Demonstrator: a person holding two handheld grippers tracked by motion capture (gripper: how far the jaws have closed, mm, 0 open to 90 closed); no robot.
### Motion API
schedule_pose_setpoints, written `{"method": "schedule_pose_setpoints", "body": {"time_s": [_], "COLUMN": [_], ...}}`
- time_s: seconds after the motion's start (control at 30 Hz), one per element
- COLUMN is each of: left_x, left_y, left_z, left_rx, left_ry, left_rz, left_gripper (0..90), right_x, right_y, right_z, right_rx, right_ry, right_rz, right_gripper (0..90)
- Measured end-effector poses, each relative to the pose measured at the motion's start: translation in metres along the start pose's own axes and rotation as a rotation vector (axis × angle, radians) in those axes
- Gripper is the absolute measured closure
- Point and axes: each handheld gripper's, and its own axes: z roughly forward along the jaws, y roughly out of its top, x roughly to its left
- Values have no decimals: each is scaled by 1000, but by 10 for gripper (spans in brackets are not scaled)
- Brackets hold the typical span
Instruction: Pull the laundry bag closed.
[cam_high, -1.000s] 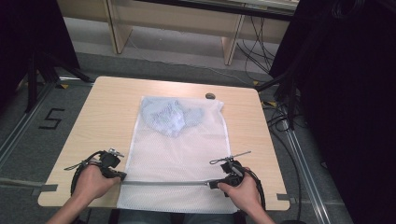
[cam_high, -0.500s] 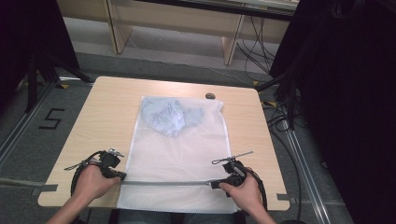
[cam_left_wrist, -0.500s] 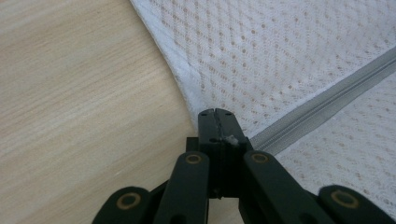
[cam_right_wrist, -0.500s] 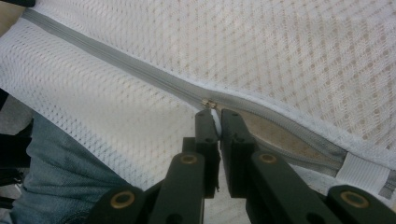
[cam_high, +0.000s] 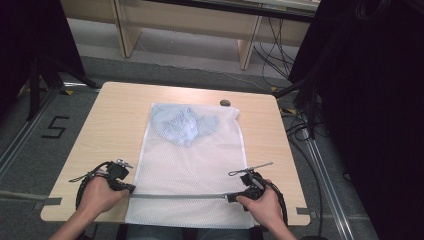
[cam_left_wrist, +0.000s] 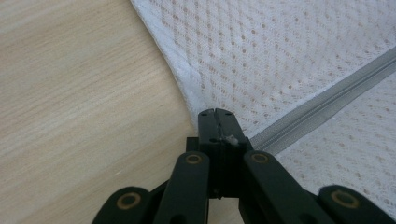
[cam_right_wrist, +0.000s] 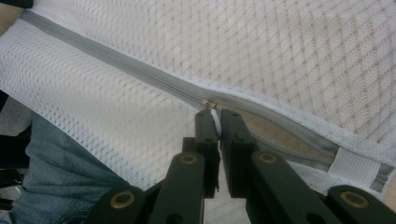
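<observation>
nothing has shifted in the last second: the left gripper (cam_left_wrist: 219, 122) keeps its fingers clamped on the mesh laundry bag (cam_high: 192, 165) at the zipper's (cam_high: 175, 195) near end, and the right gripper (cam_right_wrist: 214, 120) stays pinched on the zipper pull (cam_right_wrist: 208, 103), so zipping is paused short of closing. the right gripper view catches a gap beyond the pull; the high view shows blue clothing (cam_high: 181, 126) at the bag's far end on the tabletop (cam_high: 107, 125).

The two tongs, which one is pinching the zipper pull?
The right tongs, near the bag's right edge, closed on the small metal zipper pull. The left tongs clamp the mesh bag at the zipper's closed end instead.
</observation>
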Motion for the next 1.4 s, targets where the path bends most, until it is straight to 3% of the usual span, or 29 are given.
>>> {"method": "schedule_pose_setpoints", "body": {"time_s": [0.23, 0.37, 0.4, 0.5, 0.6, 0.63, 0.9, 0.93, 1.1, 1.13, 1.17, 1.27, 1.3, 1.33, 1.37, 1.4], "left_x": [0, 0, 0, 0, 1, 1, 1, 1, 1, 1, 1, 1, 1, 1, 1, 1], "left_y": [0, 0, 0, 0, 1, 0, 1, 1, 1, 1, 1, 1, 1, 1, 1, 1], "left_z": [0, 0, 0, 0, 0, 0, 0, -1, 0, 0, 0, 0, 0, 0, 0, 0], "left_rx": [4, 1, 0, 0, 3, 2, 4, 9, 2, 2, 2, 2, 2, 3, 3, 3], "left_ry": [-1, 0, 1, 1, 2, 1, 2, 6, 1, 2, 1, 1, 0, -1, -1, -1], "left_rz": [4, 1, 1, 1, 18, 12, 24, 25, 20, 20, 20, 19, 19, 19, 19, 19], "left_gripper": [898, 898, 897, 898, 897, 897, 897, 897, 897, 898, 897, 897, 897, 897, 897, 898], "right_x": [-2, -3, -5, -4, -4, -5, -7, -6, -9, -10, -9, -10, -6, -11, -11, -10], "right_y": [0, -1, 0, -1, -1, -1, -1, -1, -2, -2, -2, -2, -2, -2, -2, -2], "right_z": [-1, -2, -1, -2, -2, -2, -3, -4, -5, -4, -5, -5, -7, -6, -6, -8], "right_rx": [1, -4, -11, -10, 3, -4, -7, -4, -1, -5, 2, -3, 12, -4, -4, -1], "right_ry": [7, 8, 15, 11, 8, 13, 20, 7, 7, 7, 1, 5, 14, 2, 2, 15], "right_rz": [10, 2, -23, -16, 20, 0, -13, 15, 19, 1, 23, 22, 71, 25, 25, 60], "right_gripper": [869, 869, 869, 868, 869, 869, 869, 869, 869, 869, 869, 869, 869, 868, 868, 868]}}
